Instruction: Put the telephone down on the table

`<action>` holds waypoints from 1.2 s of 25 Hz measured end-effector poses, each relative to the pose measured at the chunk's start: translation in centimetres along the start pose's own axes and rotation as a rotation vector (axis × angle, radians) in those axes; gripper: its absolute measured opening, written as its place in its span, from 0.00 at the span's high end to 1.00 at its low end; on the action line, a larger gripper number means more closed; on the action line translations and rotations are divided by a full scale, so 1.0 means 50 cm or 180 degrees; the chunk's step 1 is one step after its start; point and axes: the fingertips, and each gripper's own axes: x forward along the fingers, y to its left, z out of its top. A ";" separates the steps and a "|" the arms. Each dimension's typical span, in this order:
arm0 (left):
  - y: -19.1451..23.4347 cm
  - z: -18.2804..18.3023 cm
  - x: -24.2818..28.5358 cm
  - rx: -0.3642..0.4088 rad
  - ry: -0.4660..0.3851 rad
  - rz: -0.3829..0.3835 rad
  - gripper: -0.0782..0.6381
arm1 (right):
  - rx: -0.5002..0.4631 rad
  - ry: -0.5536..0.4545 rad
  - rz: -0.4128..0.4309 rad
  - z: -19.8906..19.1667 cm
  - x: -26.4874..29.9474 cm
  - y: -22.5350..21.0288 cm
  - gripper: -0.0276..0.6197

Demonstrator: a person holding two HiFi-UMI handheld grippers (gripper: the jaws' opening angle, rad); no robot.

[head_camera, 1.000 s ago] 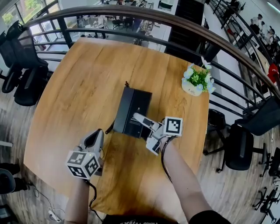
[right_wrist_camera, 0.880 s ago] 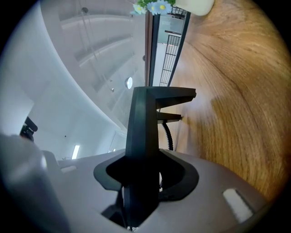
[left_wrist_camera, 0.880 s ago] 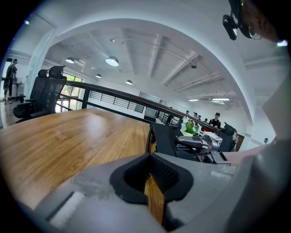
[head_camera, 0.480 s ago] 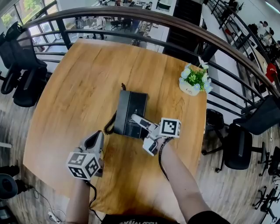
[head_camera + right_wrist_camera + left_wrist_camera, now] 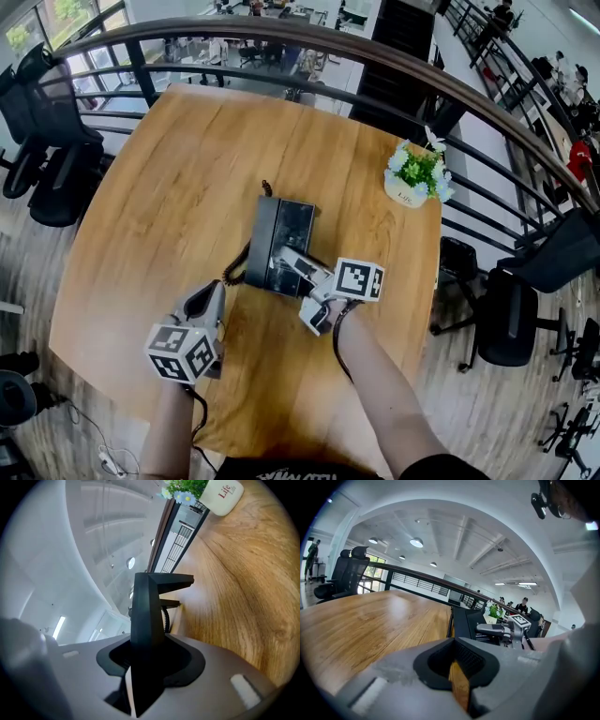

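Observation:
A black telephone (image 5: 281, 234) lies in the middle of the round wooden table (image 5: 169, 187). Its coiled cord (image 5: 234, 272) curls out at its left side. My right gripper (image 5: 292, 265) is shut on the telephone's near edge; in the right gripper view the black body (image 5: 145, 606) runs straight out from between the jaws. My left gripper (image 5: 208, 298) hovers over the table to the near left of the telephone, shut and holding nothing. The left gripper view shows the telephone (image 5: 466, 623) and the right gripper (image 5: 490, 629) ahead of it.
A small white pot of flowers (image 5: 412, 178) stands near the table's far right edge and also shows in the right gripper view (image 5: 225, 496). A curved railing (image 5: 394, 66) runs behind the table. Black office chairs (image 5: 47, 141) stand at the left and right.
The right gripper has rolled a little and drawn slightly nearer with the telephone in it. The coiled cord now shows at the telephone's left. The left gripper has stayed put.

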 end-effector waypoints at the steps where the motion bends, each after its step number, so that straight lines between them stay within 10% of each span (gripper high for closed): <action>1: -0.002 -0.001 -0.001 0.0001 0.0006 -0.0003 0.89 | -0.0022 -0.0027 -0.0034 0.001 -0.002 0.000 0.69; 30: -0.028 0.024 -0.070 0.0029 -0.0104 -0.0052 0.89 | -0.0345 -0.0131 -0.1161 0.028 -0.060 -0.057 0.54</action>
